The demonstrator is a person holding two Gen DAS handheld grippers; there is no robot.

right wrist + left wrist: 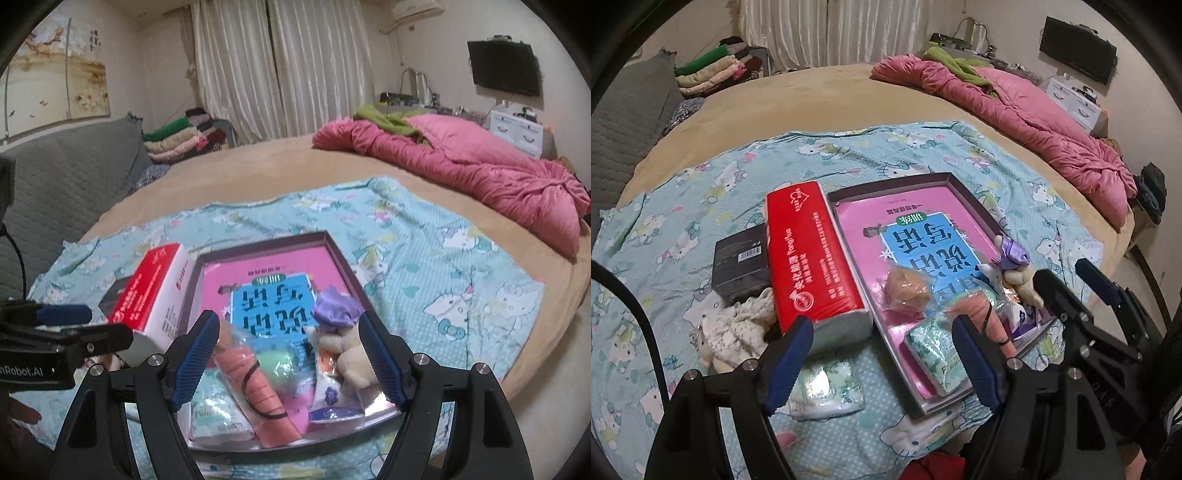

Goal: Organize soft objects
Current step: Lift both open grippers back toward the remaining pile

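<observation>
A dark shallow tray (890,183) (266,239) lies on the bed with a pink and blue book inside. In the tray are a salmon striped soft item (258,384), a green ball (280,365), a plush toy with a purple hat (1015,262) (336,310), a tan bagged item (908,288) and a green tissue packet (934,350). My left gripper (882,354) hangs open above the tray's near left corner, beside a red tissue pack (809,258). My right gripper (290,354) is open over the tray's near end, with the items below it and nothing pressed by its pads.
Left of the tray lie a black box (742,266), a cream floral soft toy (735,328) and a small tissue packet (827,384) on the cartoon-print sheet (701,206). A pink quilt (1034,122) lies far right and folded clothes (709,70) far left.
</observation>
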